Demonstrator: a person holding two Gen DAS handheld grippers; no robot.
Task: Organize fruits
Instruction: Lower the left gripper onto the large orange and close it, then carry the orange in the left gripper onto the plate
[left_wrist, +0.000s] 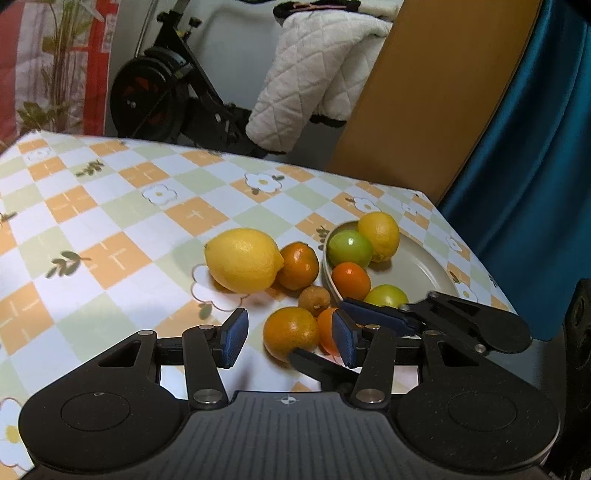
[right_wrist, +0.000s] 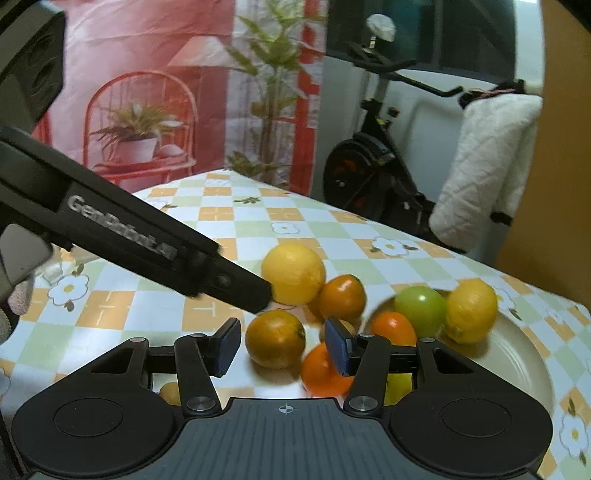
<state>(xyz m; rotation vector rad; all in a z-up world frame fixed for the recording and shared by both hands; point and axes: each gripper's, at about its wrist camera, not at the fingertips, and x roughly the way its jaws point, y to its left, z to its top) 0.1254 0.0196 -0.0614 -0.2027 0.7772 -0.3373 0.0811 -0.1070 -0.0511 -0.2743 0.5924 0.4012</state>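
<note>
Both sets of jaws stand wide apart with nothing between their blue pads. On the left gripper (left_wrist: 289, 336), the pads flank a dull orange (left_wrist: 290, 332) and a brighter orange (left_wrist: 328, 335) that lie on the checked bench (left_wrist: 110, 229) just past the fingertips, the brighter one partly hidden behind the right pad. At 12 o'clock from that gripper sit a large lemon (left_wrist: 243, 259), touching a third orange (left_wrist: 298, 265) at its 3 o'clock side, and a small brown fruit (left_wrist: 314, 301) just below that orange. A cream plate (left_wrist: 424, 271) lies at 2 o'clock near the bench corner and holds a green fruit (left_wrist: 350, 248), a smaller lemon (left_wrist: 379, 236), an orange fruit (left_wrist: 351, 280) and a yellow-green fruit (left_wrist: 386, 296). The right gripper (right_wrist: 283, 345) reaches in from 3 o'clock in the left view, over the near rim of the plate. In the right view its pads flank the same two loose oranges, the left gripper's black body crosses from 9 o'clock toward the large lemon, and the plate lies at 3 o'clock. An exercise bike (left_wrist: 166, 88) and a white quilted cloth (left_wrist: 314, 74) stand beyond the bench.
</note>
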